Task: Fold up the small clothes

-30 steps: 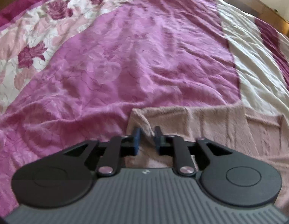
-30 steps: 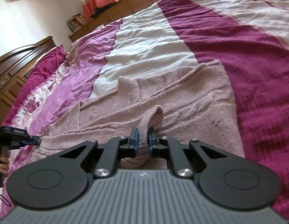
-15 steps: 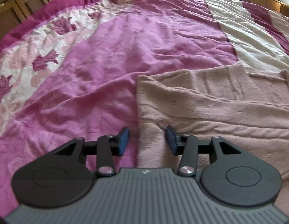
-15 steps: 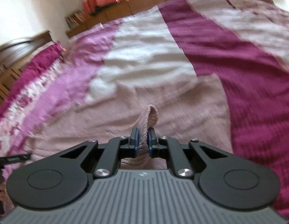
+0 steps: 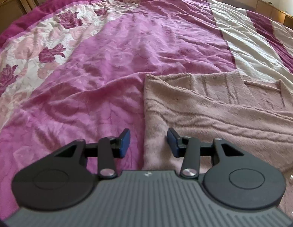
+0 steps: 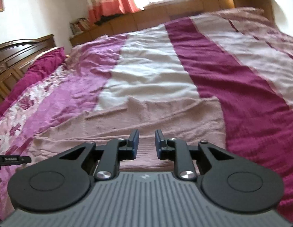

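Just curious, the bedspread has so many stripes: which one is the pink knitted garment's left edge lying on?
The lilac-pink stripe, between the rose-print band and the cream stripe.

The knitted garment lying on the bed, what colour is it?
Dusty pink knitted garment, clearest in the left wrist view.

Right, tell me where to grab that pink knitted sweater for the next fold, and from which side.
Take the pink knitted sweater at its near left corner, coming in from the left over the bedspread. That edge lies straight and exposed, already between the open left gripper pads. The right gripper is opening, holding nothing.
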`<state>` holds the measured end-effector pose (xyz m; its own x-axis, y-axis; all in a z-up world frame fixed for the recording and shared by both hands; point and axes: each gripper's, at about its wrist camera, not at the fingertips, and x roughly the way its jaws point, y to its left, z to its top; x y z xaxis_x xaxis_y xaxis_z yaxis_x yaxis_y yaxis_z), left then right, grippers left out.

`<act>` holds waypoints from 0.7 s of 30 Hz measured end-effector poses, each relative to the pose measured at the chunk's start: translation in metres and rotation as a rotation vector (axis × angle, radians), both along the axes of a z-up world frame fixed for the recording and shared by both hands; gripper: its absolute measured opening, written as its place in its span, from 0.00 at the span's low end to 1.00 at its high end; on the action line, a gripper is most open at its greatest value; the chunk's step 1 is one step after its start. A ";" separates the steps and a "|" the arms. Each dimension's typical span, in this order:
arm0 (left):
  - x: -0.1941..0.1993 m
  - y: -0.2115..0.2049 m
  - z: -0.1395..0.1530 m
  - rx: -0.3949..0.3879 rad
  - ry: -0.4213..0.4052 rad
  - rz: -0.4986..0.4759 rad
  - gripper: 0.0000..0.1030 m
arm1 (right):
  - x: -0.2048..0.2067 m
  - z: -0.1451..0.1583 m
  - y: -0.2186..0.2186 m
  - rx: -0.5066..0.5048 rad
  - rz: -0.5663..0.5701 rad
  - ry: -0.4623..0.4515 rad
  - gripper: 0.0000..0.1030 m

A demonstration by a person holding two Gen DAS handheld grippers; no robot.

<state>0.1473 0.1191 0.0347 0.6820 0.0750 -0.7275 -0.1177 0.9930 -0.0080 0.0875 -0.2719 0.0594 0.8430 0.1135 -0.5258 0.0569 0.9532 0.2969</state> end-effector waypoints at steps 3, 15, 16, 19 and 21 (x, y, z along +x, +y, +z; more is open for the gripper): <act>-0.009 -0.002 0.000 0.018 0.014 -0.005 0.46 | -0.002 -0.001 0.017 -0.007 0.076 0.017 0.27; -0.014 0.006 -0.001 0.033 0.016 0.006 0.55 | 0.009 -0.033 0.018 0.099 0.084 0.116 0.48; -0.015 0.006 0.001 0.033 0.018 0.006 0.55 | 0.006 -0.028 0.018 0.087 0.083 0.106 0.51; -0.025 0.009 0.010 0.032 0.019 0.000 0.55 | -0.005 -0.016 0.017 0.073 0.092 0.086 0.55; -0.032 0.012 0.016 0.031 0.016 -0.005 0.55 | -0.012 -0.007 0.016 0.075 0.098 0.077 0.57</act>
